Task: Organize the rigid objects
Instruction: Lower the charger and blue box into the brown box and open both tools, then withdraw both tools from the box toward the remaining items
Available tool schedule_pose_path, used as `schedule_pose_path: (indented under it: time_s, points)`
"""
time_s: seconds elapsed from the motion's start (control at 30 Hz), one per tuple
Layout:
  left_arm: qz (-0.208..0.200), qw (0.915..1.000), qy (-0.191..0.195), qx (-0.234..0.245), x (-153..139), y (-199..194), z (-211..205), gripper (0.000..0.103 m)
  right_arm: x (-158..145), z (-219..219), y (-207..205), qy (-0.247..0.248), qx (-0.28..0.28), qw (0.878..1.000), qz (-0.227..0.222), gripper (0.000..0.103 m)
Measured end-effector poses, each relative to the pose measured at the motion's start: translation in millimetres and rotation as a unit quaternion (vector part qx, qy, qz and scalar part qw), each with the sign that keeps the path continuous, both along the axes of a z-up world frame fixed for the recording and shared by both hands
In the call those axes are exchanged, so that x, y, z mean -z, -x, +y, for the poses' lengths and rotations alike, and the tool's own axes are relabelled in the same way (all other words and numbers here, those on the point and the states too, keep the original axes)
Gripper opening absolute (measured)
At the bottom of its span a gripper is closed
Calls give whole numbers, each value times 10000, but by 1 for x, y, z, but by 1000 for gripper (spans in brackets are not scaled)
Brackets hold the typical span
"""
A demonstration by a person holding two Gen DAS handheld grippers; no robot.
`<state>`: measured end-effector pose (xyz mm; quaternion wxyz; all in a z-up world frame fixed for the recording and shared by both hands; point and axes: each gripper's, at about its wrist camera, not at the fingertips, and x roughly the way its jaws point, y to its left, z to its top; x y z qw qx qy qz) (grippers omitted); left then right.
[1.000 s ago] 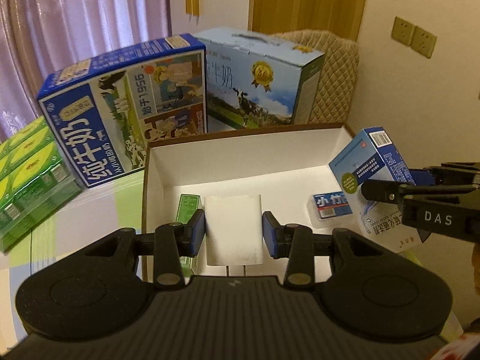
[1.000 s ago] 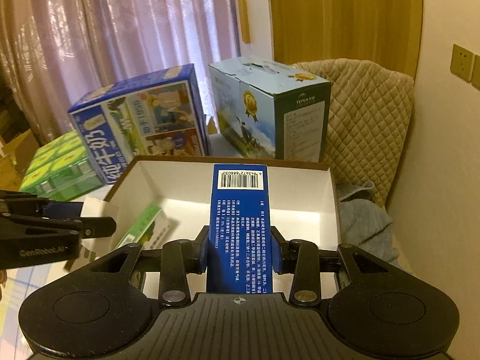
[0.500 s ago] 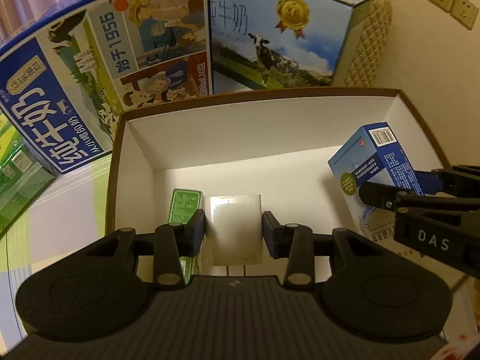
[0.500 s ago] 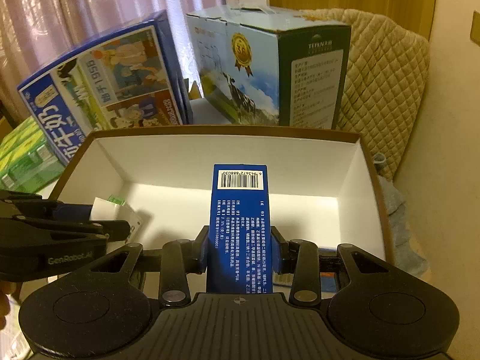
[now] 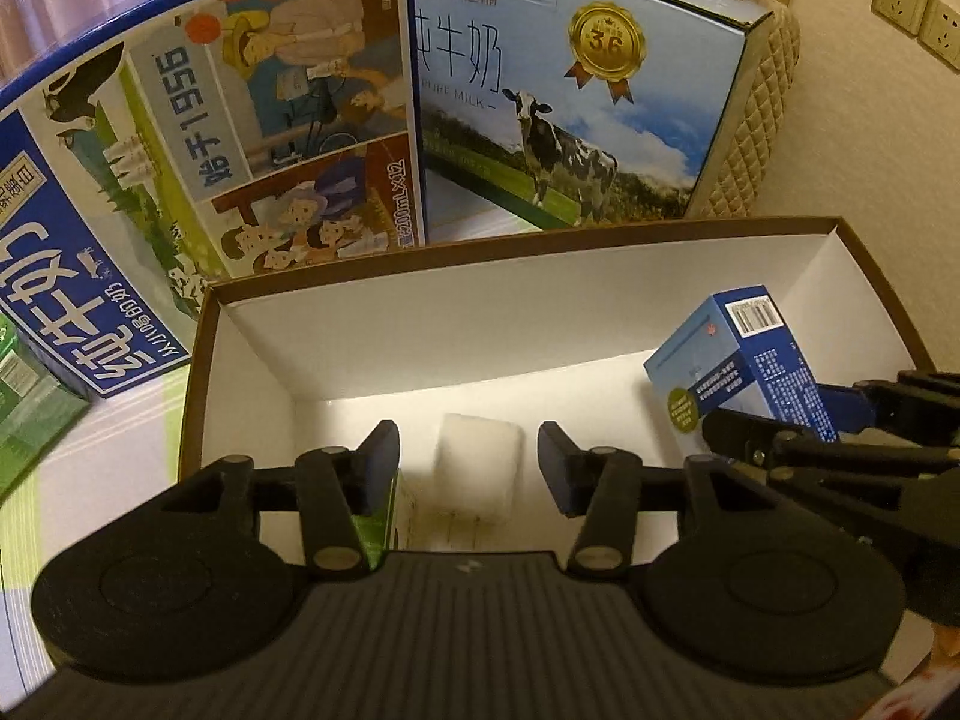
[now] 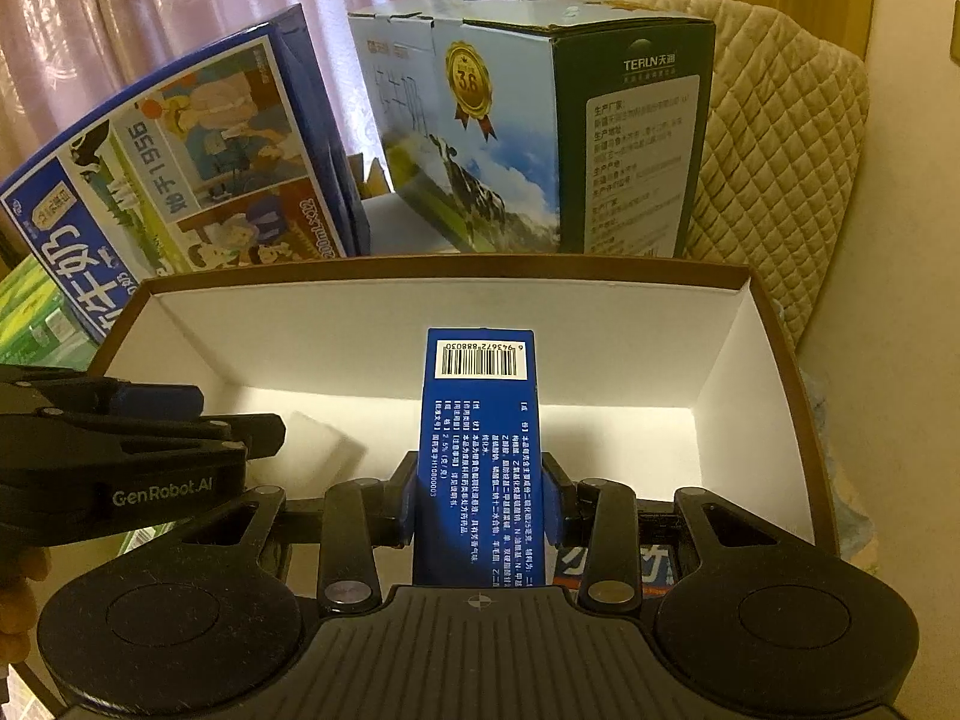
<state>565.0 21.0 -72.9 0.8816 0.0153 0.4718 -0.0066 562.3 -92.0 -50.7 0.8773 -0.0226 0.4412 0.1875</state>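
An open brown box with white inside (image 5: pixel 540 324) stands in front of me; it also shows in the right wrist view (image 6: pixel 750 360). My left gripper (image 5: pixel 468 468) is open inside it, its jaws apart from a white box (image 5: pixel 477 474) that rests on the floor of the box next to a green carton (image 5: pixel 375 519). My right gripper (image 6: pixel 480 501) is shut on a blue medicine box (image 6: pixel 480 450), held upright over the right part of the box; that blue box shows in the left wrist view (image 5: pixel 744 360). A small blue-and-white box (image 6: pixel 654 570) lies under it.
Two large milk cartons stand behind the box: a blue one (image 5: pixel 180 168) at left and a light-blue one with a cow (image 5: pixel 570 114) at right. Green cartons (image 5: pixel 24 420) lie far left. A quilted chair (image 6: pixel 774 156) and a wall are at right.
My left gripper has opened and let go of the white box, which now rests in the box. Both grippers have moved forward and lower into the box. The right still holds the blue box.
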Motion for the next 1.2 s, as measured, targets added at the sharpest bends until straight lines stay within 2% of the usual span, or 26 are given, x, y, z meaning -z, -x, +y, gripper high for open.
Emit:
schedule_pose_path:
  time_s: [0.13,0.23,0.27,0.6,0.87,1.2]
  points:
    - [31,10000,52,-53,0,2,6,47,-3,0,0,-159,118,9997,-151,38]
    - [32,9999,74,-75,-2,9,10,47,-8,2,4,-84,88,9994,-321,64]
    - [29,9999,86,-77,-3,12,12,47,-11,1,7,-111,48,9991,-395,67]
    - [-26,9998,182,-101,-25,49,19,52,-31,-15,45,-242,-327,9985,-364,70]
    - [-125,9992,344,-161,-47,87,19,52,-51,-28,83,-354,-298,9982,-378,71]
    - [-501,9972,483,-291,-80,146,21,52,-73,-47,135,-544,-283,9964,-584,71]
